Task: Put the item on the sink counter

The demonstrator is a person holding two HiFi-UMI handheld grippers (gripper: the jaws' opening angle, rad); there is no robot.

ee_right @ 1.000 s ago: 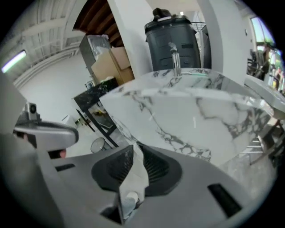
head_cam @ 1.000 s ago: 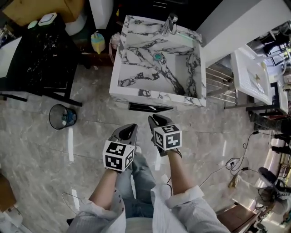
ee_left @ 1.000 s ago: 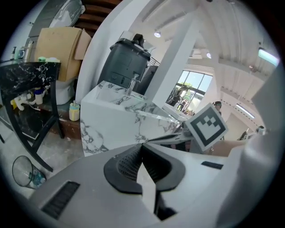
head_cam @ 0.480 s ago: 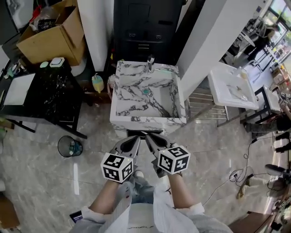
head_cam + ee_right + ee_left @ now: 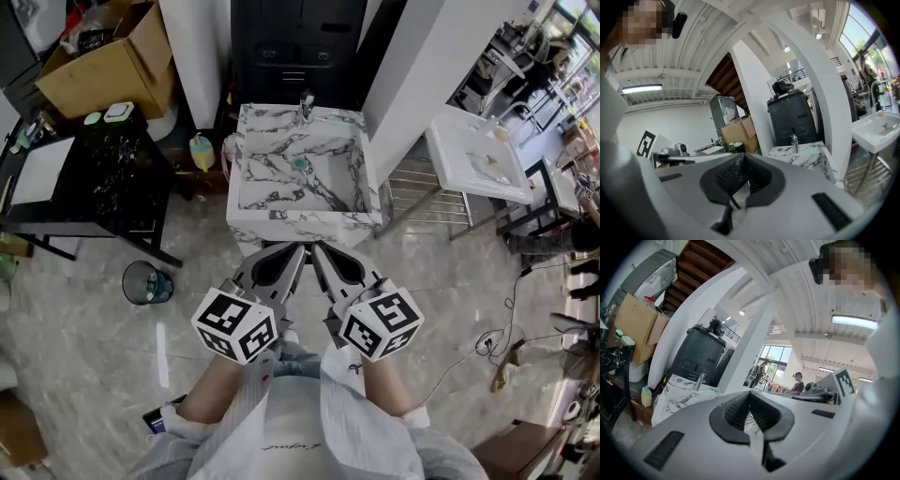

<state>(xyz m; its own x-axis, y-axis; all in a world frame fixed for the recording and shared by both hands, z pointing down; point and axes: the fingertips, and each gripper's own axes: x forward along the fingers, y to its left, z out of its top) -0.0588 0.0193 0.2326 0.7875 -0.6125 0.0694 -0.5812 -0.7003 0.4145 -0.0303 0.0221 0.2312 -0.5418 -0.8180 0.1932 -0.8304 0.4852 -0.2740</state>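
Both hands have risen in the last second. The left gripper and the right gripper, which pointed down at the floor well short of the sink, now lie near level; seen from above, their tips sit over its front edge. The right jaws have just been closing and now stand clenched tip to tip with nothing between them; the left jaws are pressed together too, equally empty.

So no item is in hand. The rim of the sink counter shows only the tap, with the greenish drain down in the bowl. Which thing the task means I cannot tell; a yellow bottle stands on the floor just left of the sink, and how far along the job is, the scene does not settle.

The sink is a square glossy block of white stone veined black; the jaws are smooth grey wedges with ribbed black pads; the floor is polished grey marbled tile.
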